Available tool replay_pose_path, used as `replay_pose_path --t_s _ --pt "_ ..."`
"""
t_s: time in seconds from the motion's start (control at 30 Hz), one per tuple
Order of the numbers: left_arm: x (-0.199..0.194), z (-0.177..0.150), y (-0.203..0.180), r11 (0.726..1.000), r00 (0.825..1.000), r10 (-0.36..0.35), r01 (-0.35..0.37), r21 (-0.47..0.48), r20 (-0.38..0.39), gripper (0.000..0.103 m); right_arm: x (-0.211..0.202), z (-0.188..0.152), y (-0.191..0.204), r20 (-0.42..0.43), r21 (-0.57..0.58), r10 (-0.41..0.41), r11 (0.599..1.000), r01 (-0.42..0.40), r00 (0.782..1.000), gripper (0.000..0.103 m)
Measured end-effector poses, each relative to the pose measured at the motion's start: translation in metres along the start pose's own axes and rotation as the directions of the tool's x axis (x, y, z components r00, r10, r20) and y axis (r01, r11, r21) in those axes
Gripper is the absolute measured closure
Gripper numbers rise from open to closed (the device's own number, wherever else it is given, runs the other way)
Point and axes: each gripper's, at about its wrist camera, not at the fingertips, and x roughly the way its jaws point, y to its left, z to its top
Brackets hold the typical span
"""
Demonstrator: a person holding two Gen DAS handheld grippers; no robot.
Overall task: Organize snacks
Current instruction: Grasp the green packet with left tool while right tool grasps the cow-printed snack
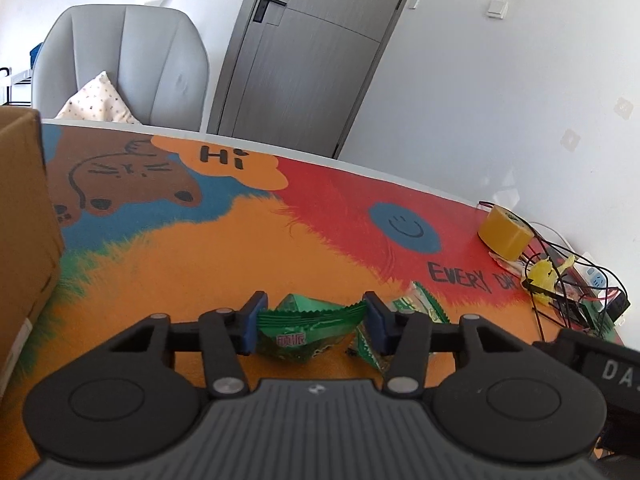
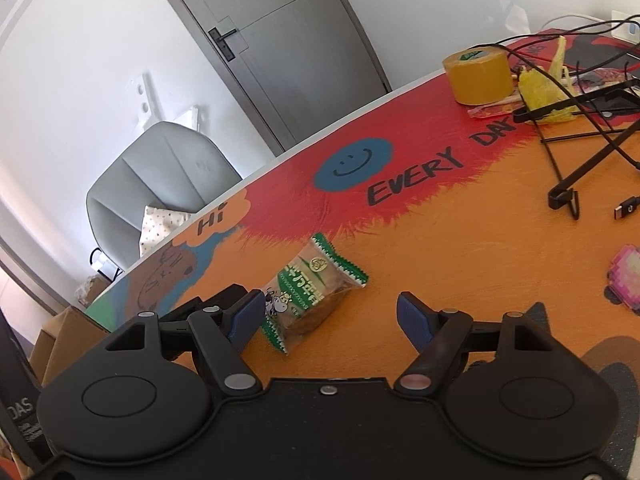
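Found the left gripper [image 1: 312, 320] clamped on a green packet [image 1: 308, 330], blue pads pressed on its crimped ends and the wrapper bowed between them. Could not tell whether that packet had left the table [image 1: 200, 264] or was resting on it; judged it low over the orange part, near the front edge.

Found the right gripper [image 2: 332, 320] with jaws standing apart and nothing held. Saw a biscuit packet [image 2: 316, 288] lying flat on the table between its fingers, close against the left pad, well apart from the right one, ungripped.

Noted a cardboard box [image 1: 24, 240] at the left edge of the table, perhaps the place for the snacks; could not see inside, so could not say whether anything had been put away.

Judged the task early: one packet gripped but not stowed, one waiting on the table, possibly another scrap of green wrapper beside the first. Left alone at the far right: a roll of tape [image 1: 506, 236] and tangled cables [image 1: 560, 280].
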Motion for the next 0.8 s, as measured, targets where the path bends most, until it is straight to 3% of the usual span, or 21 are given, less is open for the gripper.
replay_pose_path --t_s 0.47,0.6,0.8 --pt "-0.028 0.009 0.020 0.999 0.997 0.052 -0.051 -0.019 0.064 0.055 0.026 0.001 0.024 -0.008 -0.018 0.003 1.000 -0.003 1.000 0.030" --pt "-0.034 0.014 0.030 0.997 0.995 0.064 -0.060 -0.043 0.079 0.054 0.037 0.001 0.032 -0.018 -0.021 -0.003 1.000 0.003 1.000 0.036" --pt "-0.037 0.018 0.043 0.994 0.993 0.082 -0.076 -0.077 0.080 0.054 0.053 0.003 0.044 -0.018 -0.048 -0.021 0.999 0.020 1.000 0.036"
